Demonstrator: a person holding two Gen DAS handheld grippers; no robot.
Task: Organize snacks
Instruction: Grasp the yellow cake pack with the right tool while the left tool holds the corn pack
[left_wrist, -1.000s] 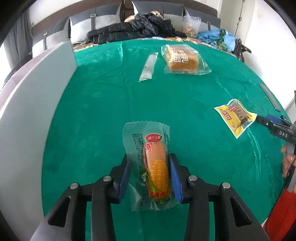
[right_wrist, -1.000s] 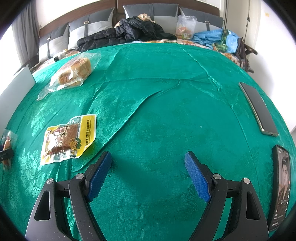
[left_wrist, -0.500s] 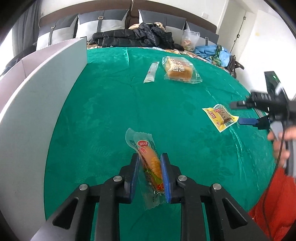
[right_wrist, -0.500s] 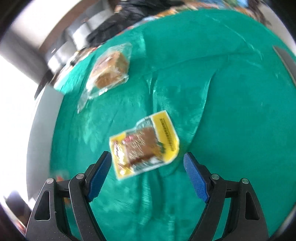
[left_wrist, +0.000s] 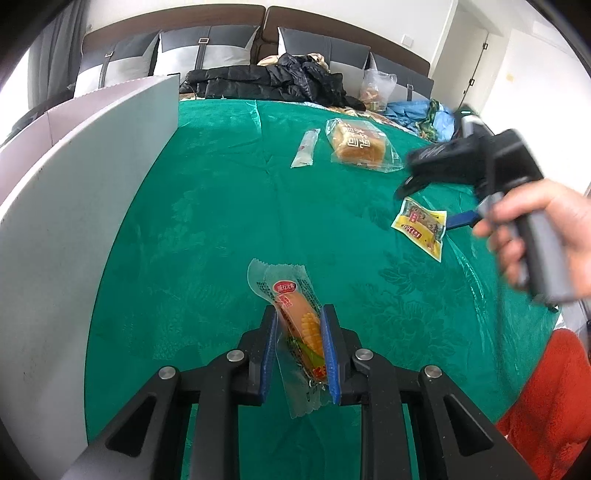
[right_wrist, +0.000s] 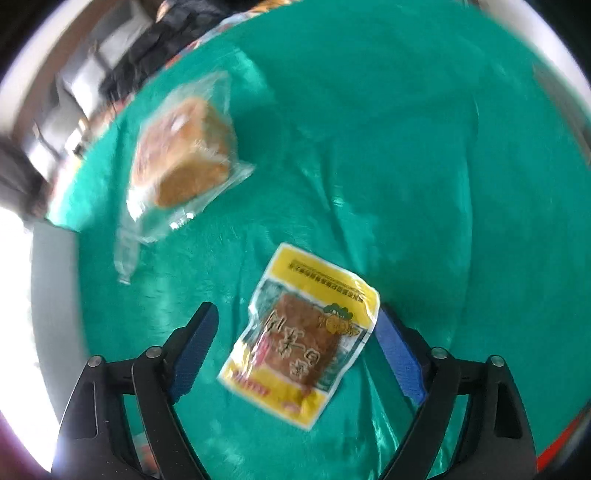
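My left gripper (left_wrist: 300, 312) is shut on a clear packet with a corn-shaped snack (left_wrist: 284, 288), held tilted above the green tablecloth (left_wrist: 221, 221). A yellow packet with a brown snack (right_wrist: 303, 343) lies flat on the cloth between the wide fingers of my right gripper (right_wrist: 295, 310), whose jaws are opening and do not touch it. The left wrist view shows the same yellow packet (left_wrist: 421, 225) at the right, under the right gripper held by a hand (left_wrist: 535, 221). A bagged bread loaf (left_wrist: 358, 146) and a slim clear stick packet (left_wrist: 306, 148) lie further back.
A tall grey-white box wall (left_wrist: 74, 221) runs along the left of the cloth. A black jacket (left_wrist: 277, 79) and bags lie beyond the far edge. The right wrist view shows the bread loaf (right_wrist: 184, 162) up and left of the yellow packet. A red sleeve (left_wrist: 546, 406) is near right.
My left gripper closed on the corn snack and raised it, tilted. My right gripper swung left and tipped down over the yellow packet, which now lies between its fingers.
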